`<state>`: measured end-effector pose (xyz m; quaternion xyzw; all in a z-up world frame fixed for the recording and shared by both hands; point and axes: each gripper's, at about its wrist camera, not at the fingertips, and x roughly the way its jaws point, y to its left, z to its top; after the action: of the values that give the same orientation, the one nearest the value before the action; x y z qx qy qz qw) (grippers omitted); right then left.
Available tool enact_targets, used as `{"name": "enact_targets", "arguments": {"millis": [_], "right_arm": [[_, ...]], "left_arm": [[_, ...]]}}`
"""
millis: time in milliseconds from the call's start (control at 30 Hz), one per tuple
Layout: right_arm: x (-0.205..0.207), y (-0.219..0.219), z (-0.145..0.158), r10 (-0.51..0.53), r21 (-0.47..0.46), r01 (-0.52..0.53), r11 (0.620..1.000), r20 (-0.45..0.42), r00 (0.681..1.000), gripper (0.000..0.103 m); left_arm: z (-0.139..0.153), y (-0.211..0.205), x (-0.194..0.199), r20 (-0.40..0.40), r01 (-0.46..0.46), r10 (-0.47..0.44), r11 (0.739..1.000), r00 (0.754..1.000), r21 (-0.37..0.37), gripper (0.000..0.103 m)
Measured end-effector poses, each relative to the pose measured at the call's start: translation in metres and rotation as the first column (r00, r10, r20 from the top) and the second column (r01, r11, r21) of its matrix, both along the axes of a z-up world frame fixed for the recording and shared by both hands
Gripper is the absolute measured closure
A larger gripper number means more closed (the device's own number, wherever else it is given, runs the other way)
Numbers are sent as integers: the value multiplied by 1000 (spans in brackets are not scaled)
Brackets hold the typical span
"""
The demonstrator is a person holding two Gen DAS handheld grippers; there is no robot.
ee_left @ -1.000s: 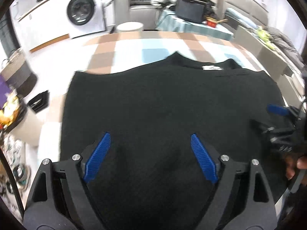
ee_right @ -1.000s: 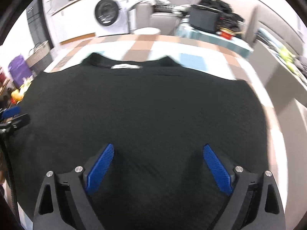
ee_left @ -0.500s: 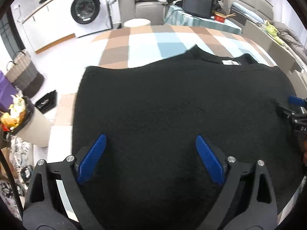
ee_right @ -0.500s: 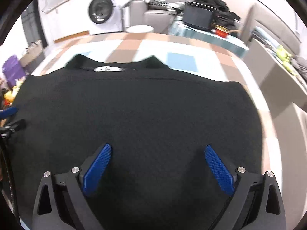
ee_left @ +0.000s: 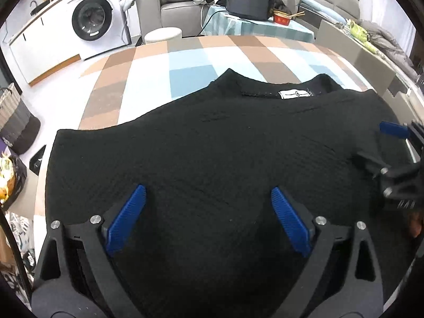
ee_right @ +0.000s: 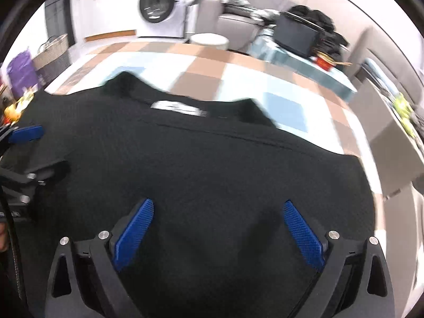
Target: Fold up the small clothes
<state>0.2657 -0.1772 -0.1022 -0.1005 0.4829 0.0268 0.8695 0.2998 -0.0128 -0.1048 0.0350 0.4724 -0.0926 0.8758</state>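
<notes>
A black knit top (ee_left: pixel 212 143) lies spread flat on the checked tablecloth (ee_left: pixel 185 61), collar and white label (ee_left: pixel 294 94) at the far side. My left gripper (ee_left: pixel 207 188) hovers open over the top's near left part, with nothing between its blue pads. My right gripper (ee_right: pixel 217 202) hovers open over the near right part of the same top (ee_right: pixel 212 159). Each gripper shows at the edge of the other's view: the right gripper (ee_left: pixel 379 144) at the right edge, the left gripper (ee_right: pixel 45 151) at the left edge, both open. The top's near hem is hidden beneath the grippers.
Beyond the table stand a washing machine (ee_left: pixel 92 23), a round white stool (ee_left: pixel 163 34), a grey sofa (ee_left: pixel 172 8) and a side table with a black box (ee_left: pixel 249 1) and a red bowl (ee_left: pixel 282 19). Baskets and bags (ee_left: pixel 16 122) sit on the floor at the left.
My left gripper's jaws have spread wider. Both grippers have shifted sideways over the top; the right wrist view is now tilted and blurred. The top lies as before.
</notes>
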Motion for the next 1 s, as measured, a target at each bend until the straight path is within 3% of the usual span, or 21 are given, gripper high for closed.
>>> {"name": "enact_targets", "arguments": {"millis": [67, 133, 267, 367, 500, 600, 733, 800, 900, 1000], "right_arm": [[-2, -20, 1, -42, 28, 42, 999, -3, 999, 3], [-9, -39, 1, -115, -16, 115, 993, 4, 993, 3], [-29, -61, 1, -187, 80, 187, 979, -12, 982, 3], [-44, -40, 6, -137, 65, 136, 989, 15, 990, 3], [-63, 2, 8, 39, 117, -40, 992, 7, 999, 3], [-80, 13, -2, 102, 72, -101, 992, -1, 995, 3], [-104, -19, 1, 52, 117, -52, 992, 0, 999, 3], [-118, -37, 3, -22, 47, 22, 999, 11, 1000, 3], [-141, -52, 8, -68, 88, 67, 994, 11, 998, 3], [-154, -34, 15, 8, 120, -13, 993, 40, 999, 3]], "left_arm": [[2, 9, -4, 0, -40, 40, 999, 999, 14, 8], [4, 18, -12, 6, -66, 66, 997, 998, 32, 8], [11, 29, -38, 17, -75, 74, 997, 997, 25, 8], [14, 18, -63, 22, -31, 31, 999, 999, -6, 8], [5, 1, -85, -10, 13, -13, 1000, 1000, -5, 8], [2, 8, -102, -8, 7, -7, 1000, 1000, 3, 8], [8, 26, -135, 15, -41, 40, 998, 999, 53, 8], [12, 32, -157, 42, -49, 45, 995, 998, 84, 8], [10, 41, -184, 34, -41, 39, 998, 999, 55, 8], [2, 45, -197, 32, -57, 53, 992, 998, 109, 7]]}}
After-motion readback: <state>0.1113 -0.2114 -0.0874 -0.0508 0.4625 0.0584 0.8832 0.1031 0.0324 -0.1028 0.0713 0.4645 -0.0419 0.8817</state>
